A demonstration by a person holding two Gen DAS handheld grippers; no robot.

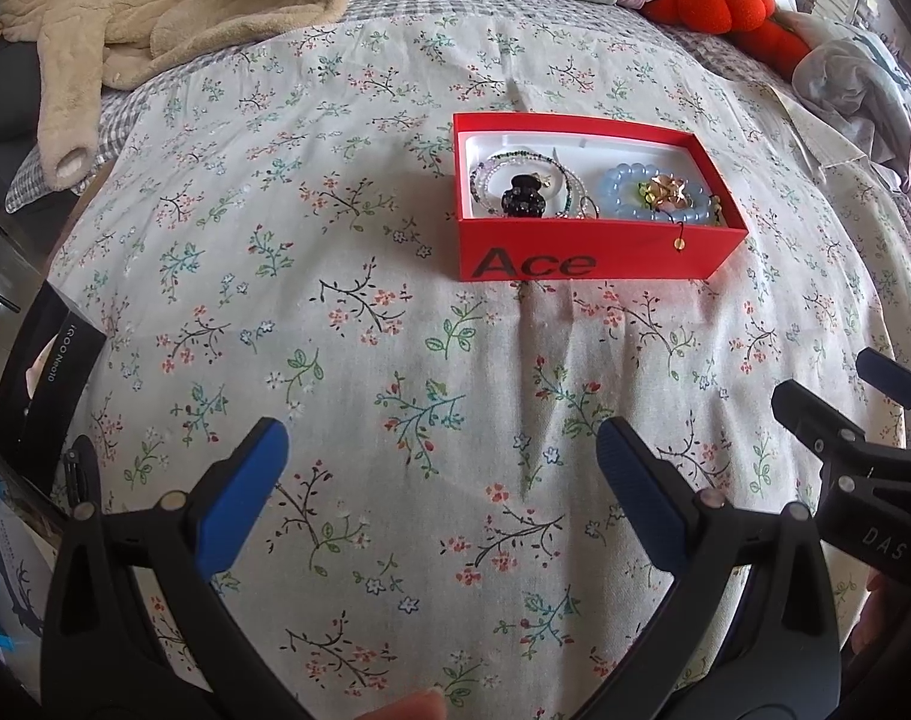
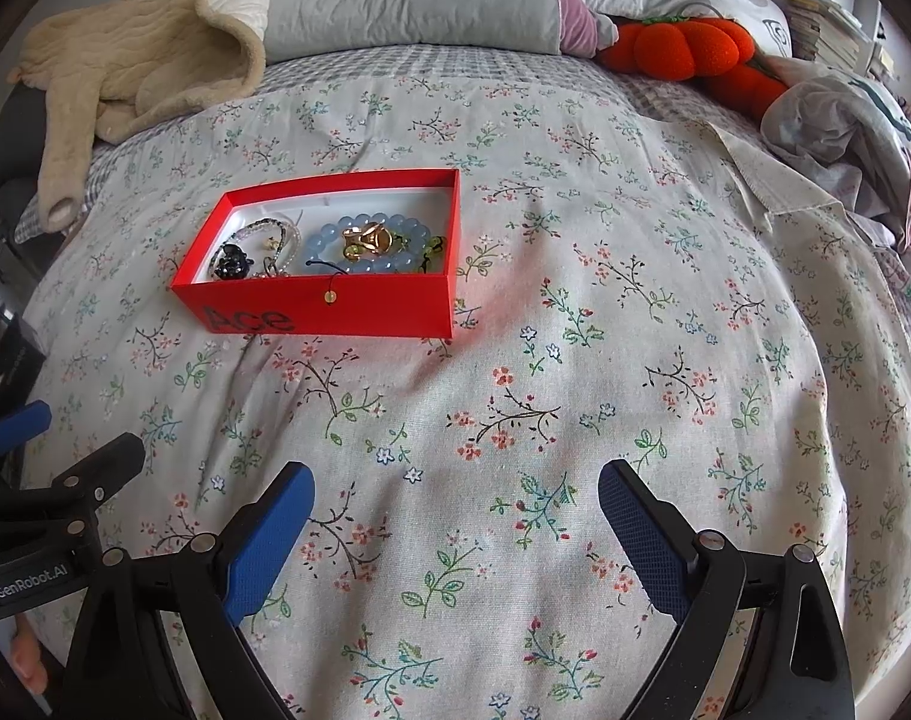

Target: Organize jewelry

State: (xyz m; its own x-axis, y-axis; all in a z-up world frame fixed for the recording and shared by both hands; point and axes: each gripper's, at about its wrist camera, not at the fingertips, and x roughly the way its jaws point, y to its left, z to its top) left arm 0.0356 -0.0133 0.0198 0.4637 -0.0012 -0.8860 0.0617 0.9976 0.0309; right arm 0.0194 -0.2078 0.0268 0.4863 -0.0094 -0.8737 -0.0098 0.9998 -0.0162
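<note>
A red open box (image 1: 581,252) (image 2: 389,306) marked "Ace" lies on the floral bedspread. Inside it are a pale blue bead bracelet (image 1: 629,207) (image 2: 335,243), a gold clip (image 1: 671,192) (image 2: 368,237), a black hair claw (image 1: 523,195) (image 2: 232,263) and thin beaded strands (image 1: 503,165) (image 2: 257,233). A small bead on a cord hangs over the box's front wall (image 1: 679,244) (image 2: 330,296). My left gripper (image 1: 443,450) is open and empty, well short of the box. My right gripper (image 2: 455,492) is open and empty too, to the right of the box.
A beige fleece garment (image 1: 155,12) (image 2: 143,54) lies at the far left, pillows and an orange plush (image 1: 713,0) (image 2: 689,45) at the back, crumpled cloth (image 2: 845,120) at the right. A black box (image 1: 41,372) sits at the bed's left edge.
</note>
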